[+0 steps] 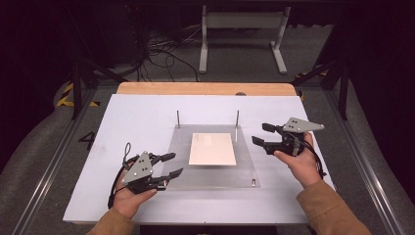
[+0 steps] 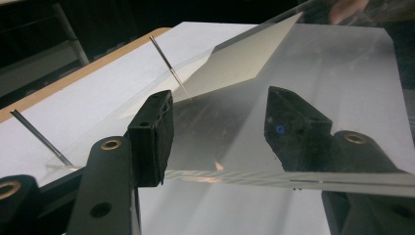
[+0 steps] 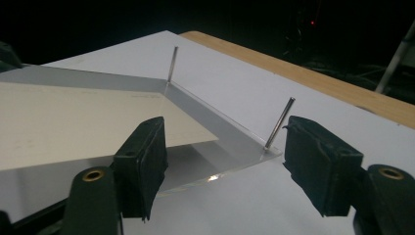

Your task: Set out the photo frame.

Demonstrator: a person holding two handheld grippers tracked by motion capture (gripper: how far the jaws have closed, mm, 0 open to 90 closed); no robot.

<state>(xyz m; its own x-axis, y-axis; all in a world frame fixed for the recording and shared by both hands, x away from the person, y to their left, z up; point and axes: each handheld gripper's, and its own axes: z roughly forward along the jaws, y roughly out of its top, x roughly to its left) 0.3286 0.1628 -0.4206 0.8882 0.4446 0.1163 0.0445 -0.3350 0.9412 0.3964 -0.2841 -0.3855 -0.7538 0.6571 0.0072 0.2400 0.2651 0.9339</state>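
The cream card (image 1: 212, 149) lies flat in the middle of the clear plate (image 1: 244, 169). The left gripper (image 1: 169, 164) sits half open at the plate's near corner, holding nothing. The right gripper (image 1: 261, 133) hangs open and empty beside the plate; go in slowly, low and level

Each hand-held gripper is black: the left hand-held gripper (image 1: 169, 164) and the right hand-held gripper (image 1: 260, 134) both carry a grey three-cornered plate dotted with small screws on top. Black cables trail from each body in loops. In the gripper views the jaws show brass-rimmed screw holes, and one left pad bears a small blue dot. The person's sleeves are tan-brown.
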